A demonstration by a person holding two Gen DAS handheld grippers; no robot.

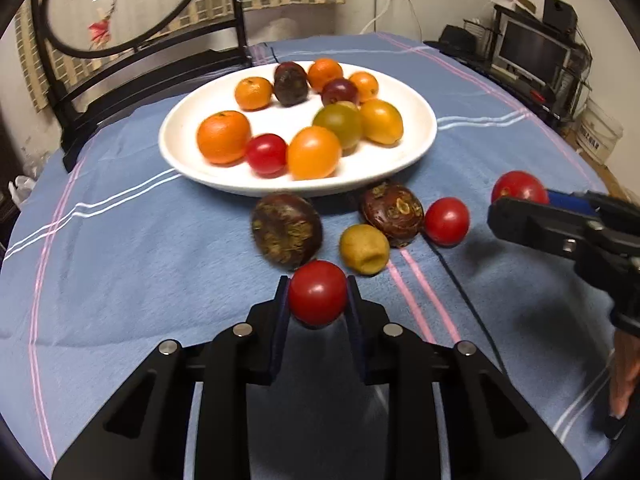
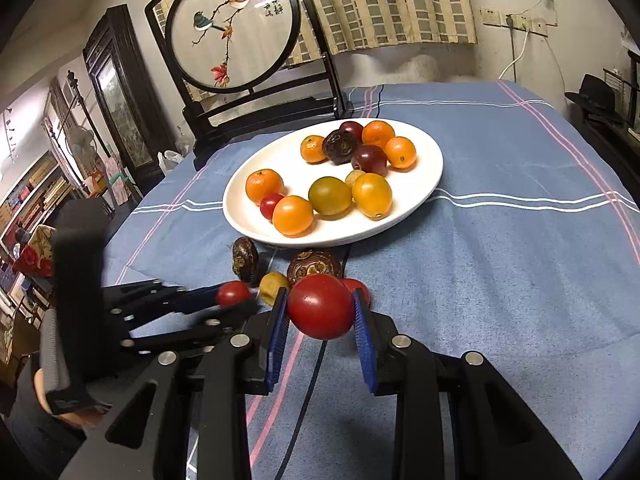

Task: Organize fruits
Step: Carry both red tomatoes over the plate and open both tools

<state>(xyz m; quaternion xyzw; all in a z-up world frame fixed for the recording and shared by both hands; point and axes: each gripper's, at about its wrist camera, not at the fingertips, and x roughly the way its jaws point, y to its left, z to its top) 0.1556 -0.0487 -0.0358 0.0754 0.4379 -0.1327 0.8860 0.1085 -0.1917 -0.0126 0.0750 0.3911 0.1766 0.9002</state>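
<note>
My left gripper (image 1: 317, 298) is shut on a small red cherry tomato (image 1: 317, 293), held just above the blue cloth. Off to its right, my right gripper (image 1: 517, 197) is shut on a larger red tomato (image 1: 519, 187), which the right wrist view shows pinched between blue pads (image 2: 321, 306). On the cloth in front lie two dark brown fruits (image 1: 286, 229) (image 1: 393, 213), a yellow-green fruit (image 1: 364, 249) and another red tomato (image 1: 447, 221). Behind them stands a white plate (image 1: 424, 136) with several orange, red, green and purple fruits.
A dark wooden screen with a round bird embroidery (image 2: 234, 26) stands at the table's back left, close behind the plate. A thin black cable (image 1: 468, 304) runs across the striped blue cloth (image 1: 120, 264). A monitor (image 1: 532, 54) and shelves stand beyond the table's right edge.
</note>
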